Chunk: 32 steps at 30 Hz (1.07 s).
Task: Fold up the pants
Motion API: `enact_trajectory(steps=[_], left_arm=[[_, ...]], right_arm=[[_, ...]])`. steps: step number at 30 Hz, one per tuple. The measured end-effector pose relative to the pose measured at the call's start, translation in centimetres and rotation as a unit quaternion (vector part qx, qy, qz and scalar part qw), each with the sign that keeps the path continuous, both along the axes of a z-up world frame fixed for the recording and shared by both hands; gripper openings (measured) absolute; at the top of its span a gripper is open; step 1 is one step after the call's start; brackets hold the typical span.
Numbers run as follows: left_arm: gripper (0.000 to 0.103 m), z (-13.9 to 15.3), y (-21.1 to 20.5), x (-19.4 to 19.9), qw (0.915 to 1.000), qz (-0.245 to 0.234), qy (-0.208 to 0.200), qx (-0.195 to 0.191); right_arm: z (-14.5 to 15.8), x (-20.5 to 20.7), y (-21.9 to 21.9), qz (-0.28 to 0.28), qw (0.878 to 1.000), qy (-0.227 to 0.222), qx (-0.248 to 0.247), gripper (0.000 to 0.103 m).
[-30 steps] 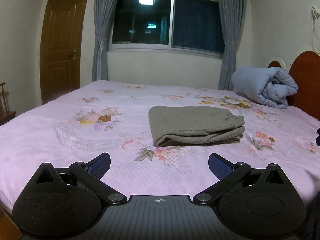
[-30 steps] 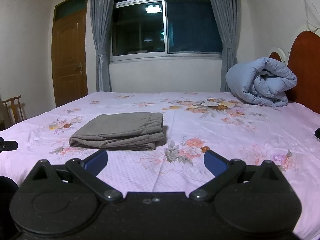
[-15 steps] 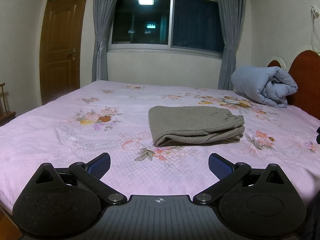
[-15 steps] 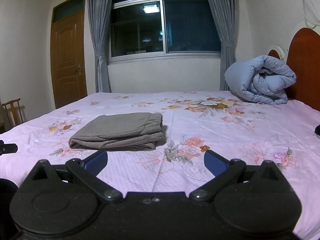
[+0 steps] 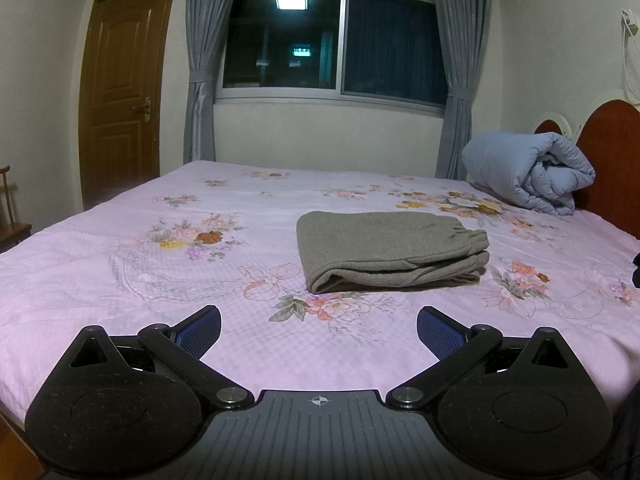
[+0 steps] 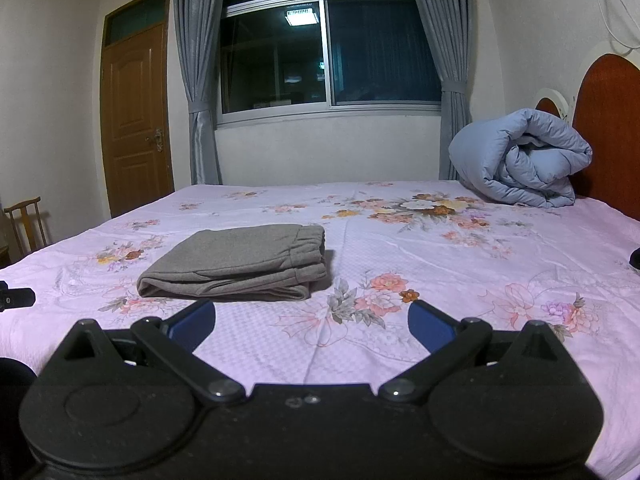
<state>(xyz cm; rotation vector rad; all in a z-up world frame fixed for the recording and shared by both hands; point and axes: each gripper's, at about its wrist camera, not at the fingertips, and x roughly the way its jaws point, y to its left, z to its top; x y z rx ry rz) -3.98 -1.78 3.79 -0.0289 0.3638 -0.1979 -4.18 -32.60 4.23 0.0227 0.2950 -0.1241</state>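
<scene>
From the left: a wooden door [image 5: 120, 92], then the curtained window [image 5: 336, 40], and a rolled blue quilt [image 5: 528, 172] against the headboard [image 5: 612, 160] on the far right. The left gripper [image 5: 319, 330] hangs over the near edge of the bed [image 5: 120, 272], fingers spread wide and holding nothing. Beyond it the pants [image 5: 390, 254] lie mid-bed in a neat grey stack, waistband to the right. The right gripper [image 6: 312, 326] is likewise wide apart and empty, well short of the cloth. To my eye the folding looks finished; at most a little squaring of the edges is left.
</scene>
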Motion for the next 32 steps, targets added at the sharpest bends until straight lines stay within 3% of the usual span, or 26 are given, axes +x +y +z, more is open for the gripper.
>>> enact_trajectory(steps=[32], left_arm=[[0.103, 0.01, 0.09, 0.11, 0.9997, -0.024, -0.004, -0.005]], right_arm=[[0.06, -0.05, 0.03, 0.0, 1.0, 0.0, 0.001, 0.097]])
